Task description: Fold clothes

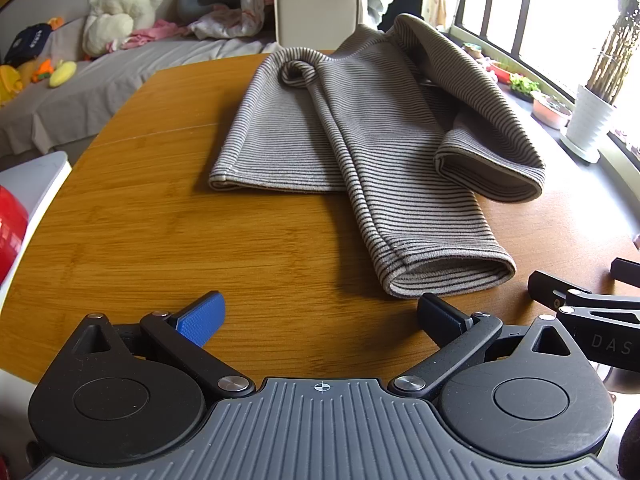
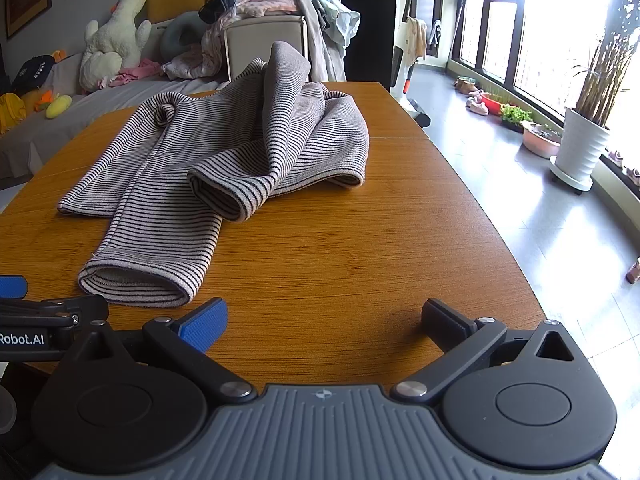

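Observation:
A grey striped long-sleeved top point(image 1: 352, 128) lies on the wooden table point(image 1: 160, 216), both sleeves folded in across its body. One sleeve's cuff point(image 1: 452, 276) reaches toward the near edge; the other cuff point(image 1: 488, 176) rests to the right. In the right wrist view the same top point(image 2: 208, 160) is left of centre, its near cuff point(image 2: 136, 280) just ahead of the left gripper. My left gripper point(image 1: 320, 314) hovers open over bare wood, short of the near cuff. My right gripper point(image 2: 324, 320) is open too, over bare wood right of the garment. Neither holds anything.
A sofa point(image 1: 80, 92) with plush toys point(image 1: 120, 8) and loose clothes stands beyond the table. A beige box point(image 1: 316, 12) piled with clothes is behind the far edge. To the right are tiled floor, a white potted plant point(image 2: 580, 148) and windows. A red object point(image 1: 10, 232) is at left.

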Available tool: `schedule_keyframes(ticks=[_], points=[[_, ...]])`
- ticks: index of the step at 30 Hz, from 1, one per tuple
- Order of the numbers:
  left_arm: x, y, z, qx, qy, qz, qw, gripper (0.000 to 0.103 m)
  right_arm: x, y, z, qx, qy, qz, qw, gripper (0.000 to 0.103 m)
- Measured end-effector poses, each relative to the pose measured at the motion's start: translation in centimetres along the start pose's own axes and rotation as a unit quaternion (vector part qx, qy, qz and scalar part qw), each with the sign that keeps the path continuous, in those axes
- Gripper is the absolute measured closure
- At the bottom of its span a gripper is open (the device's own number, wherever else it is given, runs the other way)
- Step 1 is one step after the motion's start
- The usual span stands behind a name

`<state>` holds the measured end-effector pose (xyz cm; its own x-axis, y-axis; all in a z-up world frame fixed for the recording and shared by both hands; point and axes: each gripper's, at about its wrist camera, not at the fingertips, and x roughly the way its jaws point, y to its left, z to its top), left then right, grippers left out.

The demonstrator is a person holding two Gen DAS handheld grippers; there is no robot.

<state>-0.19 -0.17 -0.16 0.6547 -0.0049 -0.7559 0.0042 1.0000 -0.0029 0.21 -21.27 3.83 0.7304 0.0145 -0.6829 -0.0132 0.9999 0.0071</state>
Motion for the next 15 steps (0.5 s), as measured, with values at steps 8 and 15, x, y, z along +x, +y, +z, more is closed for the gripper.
schedule_keyframes(ticks=[8,15], points=[[0.0,-0.03,0.04,0.0,0.0,0.0,1.0,0.0,-0.05,0.02,-0.07,-0.001,-0.001,0.0,1.0,0.0],[-0.02,-0.1,0.09,0.0,0.0,0.001,1.0,0.0,-0.18,0.03,-0.12,-0.002,-0.003,0.001,1.0,0.0]])
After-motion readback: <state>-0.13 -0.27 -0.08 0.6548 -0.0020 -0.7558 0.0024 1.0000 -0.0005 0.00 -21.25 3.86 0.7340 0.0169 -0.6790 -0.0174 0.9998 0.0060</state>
